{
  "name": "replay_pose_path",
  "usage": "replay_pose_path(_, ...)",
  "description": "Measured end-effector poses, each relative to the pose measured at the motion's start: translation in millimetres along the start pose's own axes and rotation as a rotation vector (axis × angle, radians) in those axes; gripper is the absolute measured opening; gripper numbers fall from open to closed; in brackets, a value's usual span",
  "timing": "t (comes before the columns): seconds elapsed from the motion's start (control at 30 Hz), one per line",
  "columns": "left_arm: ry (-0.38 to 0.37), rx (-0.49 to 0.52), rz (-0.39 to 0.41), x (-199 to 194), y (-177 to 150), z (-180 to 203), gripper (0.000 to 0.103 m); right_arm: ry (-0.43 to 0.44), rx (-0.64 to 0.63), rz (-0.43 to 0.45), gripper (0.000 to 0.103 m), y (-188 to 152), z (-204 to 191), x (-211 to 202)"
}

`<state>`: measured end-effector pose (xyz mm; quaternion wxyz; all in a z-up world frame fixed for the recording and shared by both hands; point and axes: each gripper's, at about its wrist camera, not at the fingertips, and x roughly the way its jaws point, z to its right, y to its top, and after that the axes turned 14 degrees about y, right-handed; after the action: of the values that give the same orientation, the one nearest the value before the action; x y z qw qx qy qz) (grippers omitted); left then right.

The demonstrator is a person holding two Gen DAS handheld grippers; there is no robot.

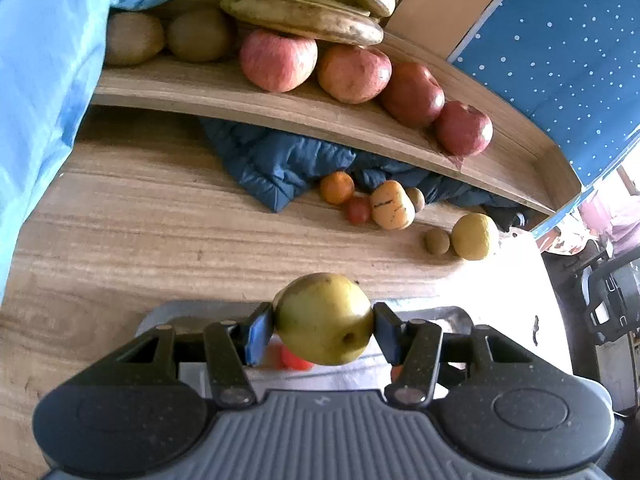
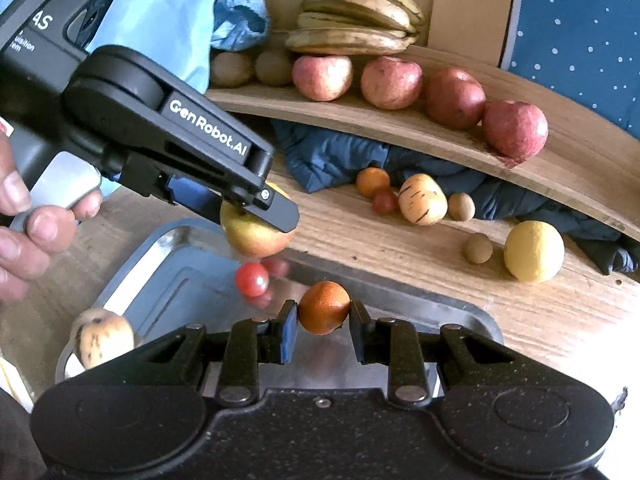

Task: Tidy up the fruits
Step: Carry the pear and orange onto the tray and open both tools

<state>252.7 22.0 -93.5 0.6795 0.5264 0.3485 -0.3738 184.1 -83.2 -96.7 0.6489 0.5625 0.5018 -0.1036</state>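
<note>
Nearby, four apples [image 2: 416, 92] line the shelf [image 2: 580, 168] under bananas [image 2: 352, 16].

The wooden counter [image 2: 400, 248] fills the middle of the right wrist view. On it, lower left, sits a metal tray [image 2: 168, 248]; toward the centre right lie a small orange [image 2: 373, 181], a cherry tomato [image 2: 385, 200], a striped yellow fruit [image 2: 423, 199] and a brown kiwi [image 2: 461, 207] — close together. Further right lie another kiwi [image 2: 478, 248] and a yellow citrus [image 2: 534, 251]. A dark blue jacket [image 2: 320, 156] lies under the curved shelf [image 2: 400, 124], which carries four red apples [image 2: 391, 82], two kiwis [image 2: 248, 67] and bananas [image 2: 352, 24].
</note>
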Motion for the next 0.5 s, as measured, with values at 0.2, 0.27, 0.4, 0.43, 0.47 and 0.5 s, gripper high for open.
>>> replay_pose_path(0.2,0.005,-0.014,0.019,-13.2,-15.5,1.7,0.058,0.048,-0.021,-0.018,0.029,-8.8,-5.3,-4.1)
replay_pose_path(0.27,0.006,-0.02,0.024,-16.3,-20.9,2.0,0.058,0.059,-0.026,-0.022,0.029,-11.8,-8.5,-5.4)
replay_pose_path(0.4,0.015,-0.036,0.028,-21.3,-33.8,0.5,0.058,0.084,-0.044,-0.036,0.029,-18.2,-13.1,-7.8)
replay_pose_path(0.43,0.018,-0.042,0.028,-22.4,-37.1,-0.2,0.058,0.09,-0.048,-0.039,0.029,-19.9,-14.3,-8.3)
replay_pose_path(0.47,0.02,-0.046,0.029,-23.3,-40.2,-0.7,0.058,0.095,-0.051,-0.042,0.029,-21.9,-16.0,-9.1)
replay_pose_path(0.5,0.023,-0.051,0.028,-24.2,-43.7,-1.5,0.058,0.1,-0.055,-0.045,0.029,-23.8,-17.3,-9.9)
